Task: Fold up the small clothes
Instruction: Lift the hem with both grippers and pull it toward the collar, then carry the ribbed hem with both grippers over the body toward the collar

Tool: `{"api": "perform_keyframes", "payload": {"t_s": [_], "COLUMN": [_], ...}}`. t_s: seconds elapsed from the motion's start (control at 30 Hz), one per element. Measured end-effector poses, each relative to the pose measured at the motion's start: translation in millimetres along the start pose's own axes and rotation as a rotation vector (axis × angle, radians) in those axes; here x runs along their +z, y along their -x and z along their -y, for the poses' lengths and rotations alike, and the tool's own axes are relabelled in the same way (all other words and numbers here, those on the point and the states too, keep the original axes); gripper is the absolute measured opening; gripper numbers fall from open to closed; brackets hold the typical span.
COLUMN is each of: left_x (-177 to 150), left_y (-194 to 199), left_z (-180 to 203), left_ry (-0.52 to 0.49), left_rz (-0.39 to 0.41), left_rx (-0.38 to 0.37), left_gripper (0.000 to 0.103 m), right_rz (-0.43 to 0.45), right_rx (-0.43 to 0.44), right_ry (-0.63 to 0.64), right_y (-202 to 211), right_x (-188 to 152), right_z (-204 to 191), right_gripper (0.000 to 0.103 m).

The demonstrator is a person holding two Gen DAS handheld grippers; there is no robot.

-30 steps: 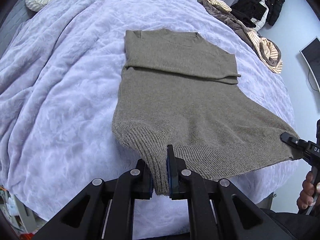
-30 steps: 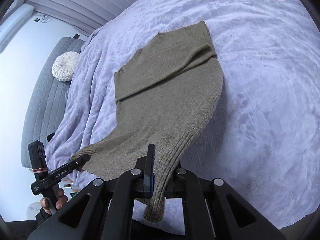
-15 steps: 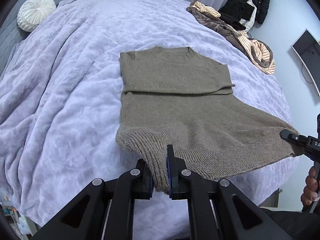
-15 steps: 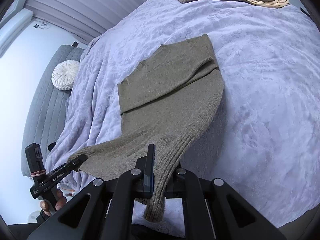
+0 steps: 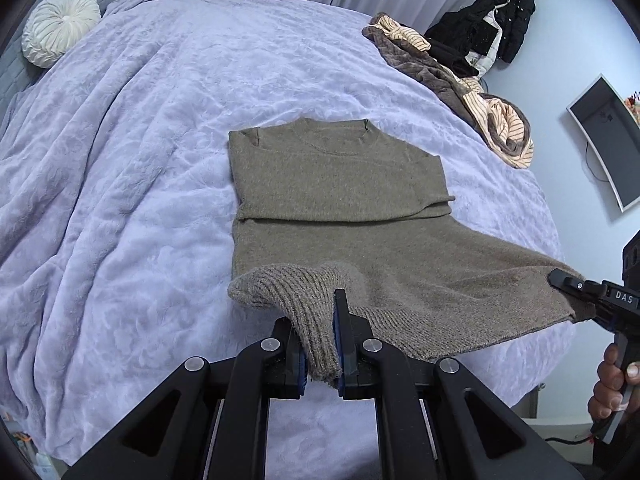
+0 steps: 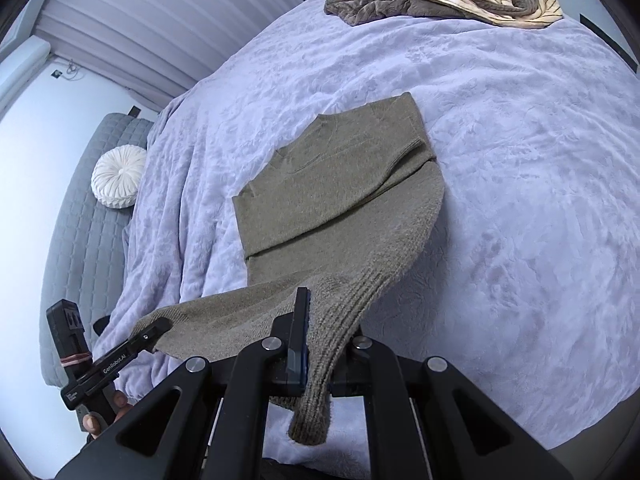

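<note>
A: Left gripper (image 5: 320,336) clamped on the olive sweater's (image 5: 340,200) ribbed hem corner!

B: Right gripper (image 6: 320,332) pinching the other corner. Hem's up off the lavender blanket (image 5: 140,140); the collar end lies flat.

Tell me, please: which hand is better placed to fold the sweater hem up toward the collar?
Neither alone, probably: left gripper and right gripper each clamp one corner of the sweater hem, both lifted.
</note>
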State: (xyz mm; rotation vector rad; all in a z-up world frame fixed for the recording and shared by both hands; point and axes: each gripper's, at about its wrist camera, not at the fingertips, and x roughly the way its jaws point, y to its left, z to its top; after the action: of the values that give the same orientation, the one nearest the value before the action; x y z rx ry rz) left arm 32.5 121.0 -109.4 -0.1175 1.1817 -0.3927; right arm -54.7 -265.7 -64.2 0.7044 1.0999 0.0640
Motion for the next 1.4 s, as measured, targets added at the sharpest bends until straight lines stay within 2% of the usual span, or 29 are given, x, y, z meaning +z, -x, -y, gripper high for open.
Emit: {"api": "perform_keyframes", "payload": {"t_s": [0.1,0.47,0.7,1.03,1.13,1.23,1.4], "left_x": [5,24,33,61,65,71,92], "left_y": [-1,1,-1,-3,-3,2,5], "left_z": [0,0,1,19,25,31,50], "left_ry": [0.038,0.143,0.221,0.226,0.234,0.262,0.236], "left_rz": [-0.003,0.002,-0.006,-0.024,-0.055,-0.078,-0.034], "left_rx": [-0.013,0.038,0.048,0.114,0.139,0.133,0.147], "left_gripper": [0.011,0.011,0.011,0.011,0.011,0.011,0.011], "right_rz": [-0.011,-0.068,-0.088,-0.084,-0.086,-0.088,-0.052], "right_rx": [-0.003,0.032,0.032,0.090,0.080,0.063,0.079], "right_ry": [-0.015,0.024,-0.009,-0.079,-0.098,-0.131,-0.195], "right_y": [-1,-18,-22,-24,-23,-15,-1], "right_x": [7,43,64,88,95,101,114], "right_z": [2,-3,0,14,15,16,20], "right_gripper": [0.006,0.006,0.006,0.006,0.006,0.006,0.006]}}
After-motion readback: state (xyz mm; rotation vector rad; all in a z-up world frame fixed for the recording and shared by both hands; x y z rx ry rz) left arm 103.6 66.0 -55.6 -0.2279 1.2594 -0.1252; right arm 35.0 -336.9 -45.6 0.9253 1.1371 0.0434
